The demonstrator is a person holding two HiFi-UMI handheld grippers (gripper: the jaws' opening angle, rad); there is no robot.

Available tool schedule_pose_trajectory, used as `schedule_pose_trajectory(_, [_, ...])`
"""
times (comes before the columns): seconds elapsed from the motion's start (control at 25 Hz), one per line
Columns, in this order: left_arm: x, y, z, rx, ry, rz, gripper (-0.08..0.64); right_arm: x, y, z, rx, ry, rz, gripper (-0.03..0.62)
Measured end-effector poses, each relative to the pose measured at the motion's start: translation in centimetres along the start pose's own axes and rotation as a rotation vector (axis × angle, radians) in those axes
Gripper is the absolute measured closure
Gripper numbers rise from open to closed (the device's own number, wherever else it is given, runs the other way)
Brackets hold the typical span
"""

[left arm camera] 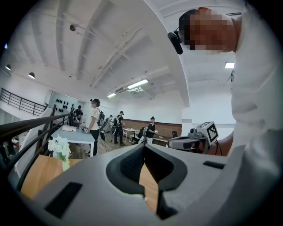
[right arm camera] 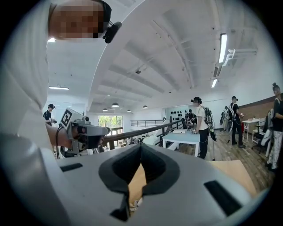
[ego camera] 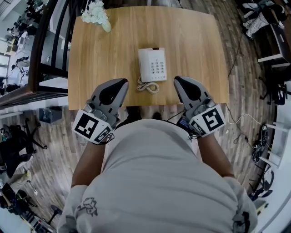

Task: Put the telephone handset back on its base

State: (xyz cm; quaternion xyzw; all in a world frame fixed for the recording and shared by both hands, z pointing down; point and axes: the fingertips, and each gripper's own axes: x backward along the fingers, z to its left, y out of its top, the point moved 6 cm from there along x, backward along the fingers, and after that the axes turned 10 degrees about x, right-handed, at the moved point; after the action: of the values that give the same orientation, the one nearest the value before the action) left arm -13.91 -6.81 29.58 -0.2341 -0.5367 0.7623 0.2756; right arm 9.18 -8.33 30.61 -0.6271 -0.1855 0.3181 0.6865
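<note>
A white telephone [ego camera: 152, 64] sits in the middle of the wooden table [ego camera: 195, 41]. Its handset [ego camera: 144, 65] lies along the left side of the base, and the coiled cord [ego camera: 148, 86] is bunched at the near side. My left gripper [ego camera: 123, 82] hovers by the table's near edge, left of the cord, shut and empty. On the other side of the cord my right gripper [ego camera: 177, 79] is likewise shut with nothing in it. Both gripper views point up into the room, and each shows closed jaw tips: left gripper [left arm camera: 144, 145], right gripper [right arm camera: 141, 145].
A vase of white flowers [ego camera: 96, 13] stands at the table's far left corner. A dark railing [ego camera: 45, 45] runs along the left of the table. Cables and equipment lie on the floor at right. Several people stand by tables in the room behind.
</note>
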Motion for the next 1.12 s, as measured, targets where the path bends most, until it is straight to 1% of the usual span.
schedule_pose_trajectory(0.16, [-0.4, -1.1, -4.3, 0.002, 0.019, -0.007, 0.554, 3.7, -0.9, -0.4, -0.021, 0.031, -0.002, 0.586])
schedule_pose_trajectory(0.32, [-0.1, -3.7, -7.1, 0.024, 0.071, 0.014, 0.554, 6.3, -2.2, 0.2, -0.034, 0.080, -0.005, 0.586])
schedule_pose_trajectory(0.44, [0.5, -4.8, -8.7, 0.036, 0.111, 0.020, 0.554, 7.3, -3.0, 0.4, -0.045, 0.103, -0.008, 0.586])
schedule_pose_trajectory(0.56, [1.3, -5.2, -9.8, 0.020, 0.135, 0.028, 0.554, 8.2, -3.1, 0.8, -0.048, 0.112, -0.014, 0.586])
schedule_pose_trajectory(0.68, [2.3, -5.1, -10.3, 0.005, 0.152, 0.013, 0.554, 8.8, -2.5, 1.6, -0.036, 0.112, -0.030, 0.586])
schedule_pose_trajectory(0.8, [3.2, -4.8, -10.5, -0.004, 0.153, -0.004, 0.554, 9.2, -2.1, 2.6, -0.028, 0.101, -0.040, 0.586])
schedule_pose_trajectory(0.96, [4.9, -4.3, -11.2, -0.028, 0.125, -0.012, 0.554, 9.9, -1.5, 4.8, -0.022, 0.083, -0.042, 0.586])
schedule_pose_trajectory(1.12, [7.3, -4.0, -11.8, -0.036, 0.101, -0.013, 0.554, 10.8, -0.4, 7.4, -0.020, 0.061, -0.050, 0.586])
